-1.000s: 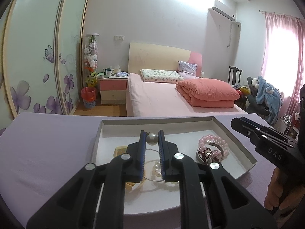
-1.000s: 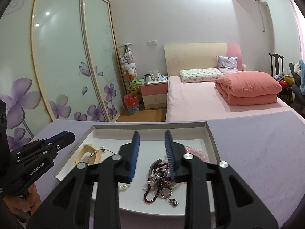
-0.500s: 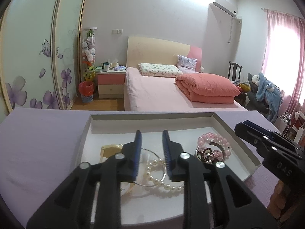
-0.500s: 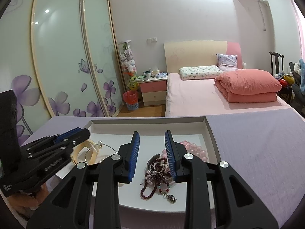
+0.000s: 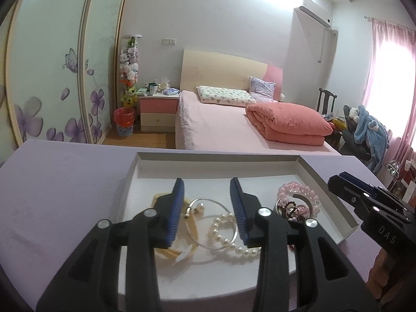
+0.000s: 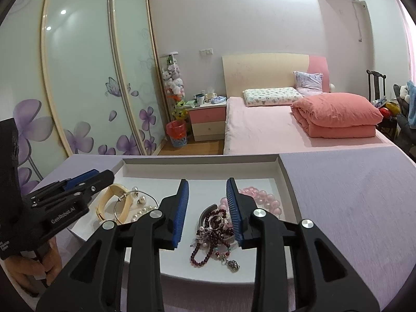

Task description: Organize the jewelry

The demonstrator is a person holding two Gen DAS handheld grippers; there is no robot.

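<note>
A shallow white tray [image 5: 131, 179] sits on the lavender tabletop [image 5: 65, 182] and carries all the jewelry, presumably so the pieces can be sorted without rolling off. The left gripper [image 5: 207, 205] hangs over the tray's left half, its jaws opening with nothing pinched; below the gap lie a silver hoop [image 5: 221, 205] and a pearl strand [image 5: 234, 249], with a cream bangle [image 6: 110, 191] nearer the left wall. The right gripper [image 6: 206, 205] hovers over the right half, jaws also opening and empty, framing a tangled dark red bead strand [image 6: 208, 244] beside a pink bead bracelet [image 6: 265, 200] near the right wall. That tangle likely needs separating.
</note>
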